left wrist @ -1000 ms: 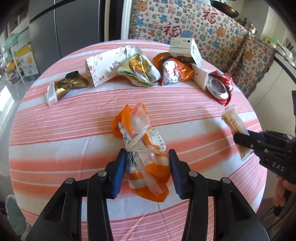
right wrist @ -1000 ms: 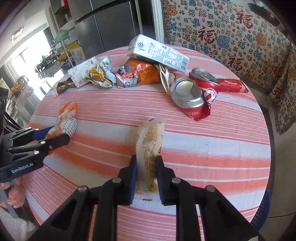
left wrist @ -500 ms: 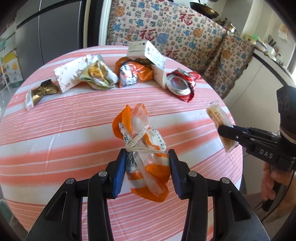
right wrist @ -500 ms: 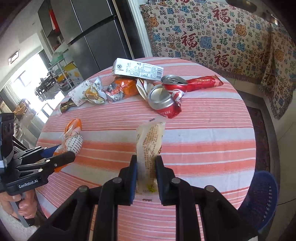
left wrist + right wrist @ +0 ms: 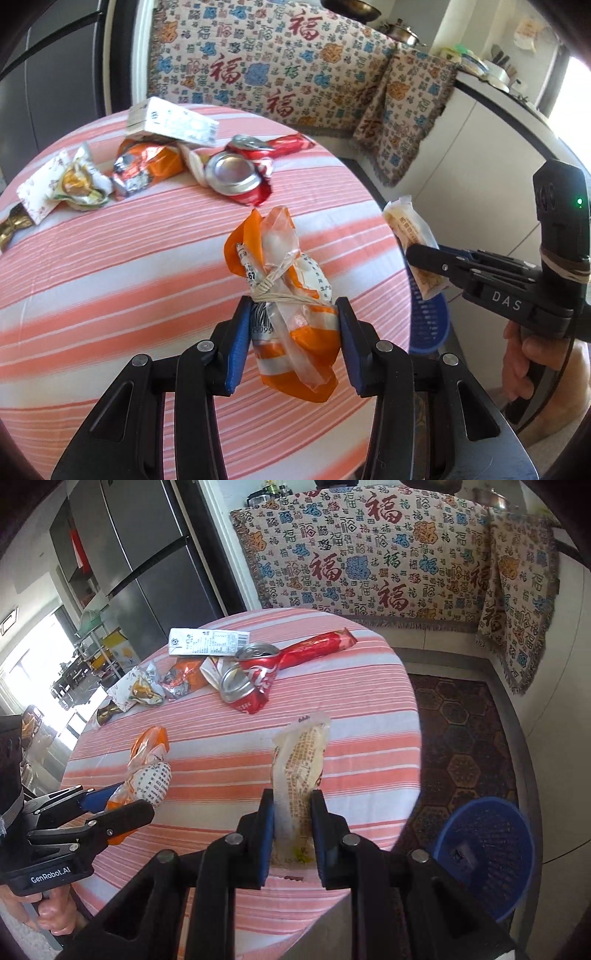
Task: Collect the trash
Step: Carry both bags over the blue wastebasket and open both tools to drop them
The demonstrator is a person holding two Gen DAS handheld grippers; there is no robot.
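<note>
My left gripper (image 5: pixel 291 343) is shut on a knotted orange and clear plastic wrapper (image 5: pixel 291 295), held above the striped table (image 5: pixel 110 258). From the right wrist view the same gripper (image 5: pixel 122 805) and the orange wrapper (image 5: pixel 147 768) appear at the left. My right gripper (image 5: pixel 291 834) is shut on a long pale snack wrapper (image 5: pixel 301 760) with printed text, near the table's right edge. The left wrist view shows that right gripper (image 5: pixel 424 254) and its pale wrapper (image 5: pixel 410 236) beyond the table rim. A blue mesh basket (image 5: pixel 487 853) stands on the floor at the lower right.
More trash lies at the table's far side: a crushed red can (image 5: pixel 243 686), a long red wrapper (image 5: pixel 317 646), a white carton (image 5: pixel 207 642), an orange foil bag (image 5: pixel 184 679), a floral wrapper (image 5: pixel 140 686). A patterned cloth (image 5: pixel 369 561) drapes the bench behind. A fridge (image 5: pixel 140 554) stands at the back left.
Both grippers have swung right and slightly up with their wrappers still held. The table has slid left in both views and the blue basket has come into sight.
</note>
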